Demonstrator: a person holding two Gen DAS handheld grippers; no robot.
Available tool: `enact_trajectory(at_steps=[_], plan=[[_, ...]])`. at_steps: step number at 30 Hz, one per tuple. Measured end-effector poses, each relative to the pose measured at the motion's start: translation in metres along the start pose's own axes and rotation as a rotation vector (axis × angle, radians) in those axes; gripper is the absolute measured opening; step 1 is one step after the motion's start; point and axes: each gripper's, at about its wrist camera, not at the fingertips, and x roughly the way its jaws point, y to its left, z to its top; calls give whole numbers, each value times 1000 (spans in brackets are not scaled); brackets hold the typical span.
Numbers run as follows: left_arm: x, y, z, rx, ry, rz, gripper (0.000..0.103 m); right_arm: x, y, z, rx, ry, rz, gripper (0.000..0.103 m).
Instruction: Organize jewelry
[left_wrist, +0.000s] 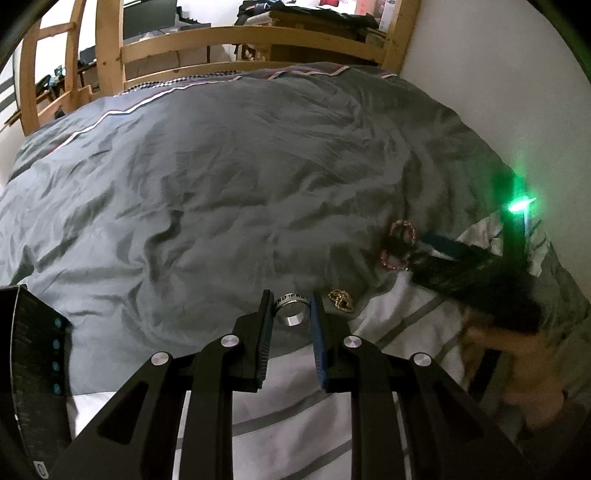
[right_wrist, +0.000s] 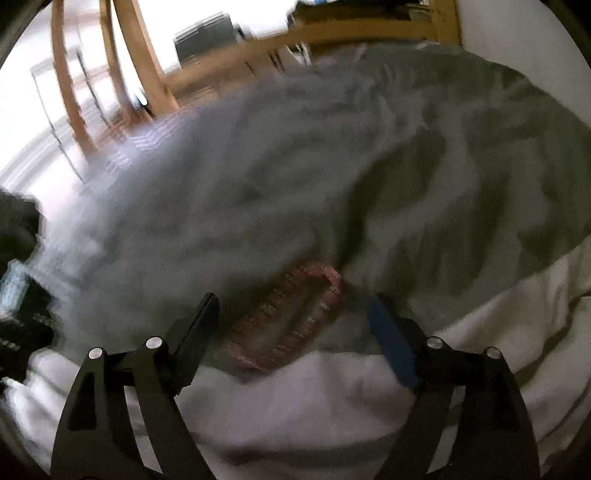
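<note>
Left wrist view: the left gripper (left_wrist: 291, 308) has a silver ring (left_wrist: 291, 308) pinched between its narrow jaws, pads pressing on either side of the band, lettering showing on its rim. The ring hangs clear above a grey duvet (left_wrist: 221, 184) that fills the middle of the picture. At about two o'clock from the ring, just beside it, a gold piece (left_wrist: 341, 301) lies on the duvet close to the edge of a white sheet (left_wrist: 406, 325). Further out at two o'clock sit pink bead bracelets (left_wrist: 400, 245), looped together, and the right gripper (left_wrist: 417, 247) reaches in to them from three o'clock, a green light (left_wrist: 519, 203) glowing on its body. A hand (left_wrist: 517, 369) shows blurred at four o'clock. At eight o'clock, a dark box (left_wrist: 33, 350) stands at the frame edge. A wooden bed frame (left_wrist: 240, 40) runs across twelve o'clock.

Right wrist view: heavy blur here. The right gripper (right_wrist: 291, 314) stands with jaws wide, nothing pressed by the pads. The bracelets (right_wrist: 288, 317) lie between the fingers on the duvet (right_wrist: 332, 166), at the border of the sheet (right_wrist: 295, 398). Whether the pads touch the beads, I cannot tell.
</note>
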Motion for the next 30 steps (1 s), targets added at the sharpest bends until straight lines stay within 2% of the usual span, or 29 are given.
enact_trajectory(at_steps=[2, 4, 6, 10, 16, 22, 24, 30], plan=[[0, 0, 0, 1, 1, -3, 18, 10, -4, -4, 4, 16, -1, 67], [1, 0, 0, 2, 5, -5, 18, 11, -7, -2, 8, 10, -23, 40], [2, 0, 0, 6, 8, -4, 18, 9, -13, 0, 30, 1, -49, 25], [1, 0, -1, 6, 7, 2, 18, 4, -26, 4, 85, -28, -65, 8], [1, 1, -1, -3, 1, 8, 18, -25, -39, 9, 144, -177, -49, 8], [-1, 2, -1, -4, -4, 8, 18, -36, -53, 10, 215, -213, 4, 8], [-3, 3, 0, -7, -9, 10, 18, -44, -54, 11, 227, -245, 55, 8], [-20, 7, 5, -14, -42, 17, 18, -77, -30, 24, 186, -328, 146, 8]])
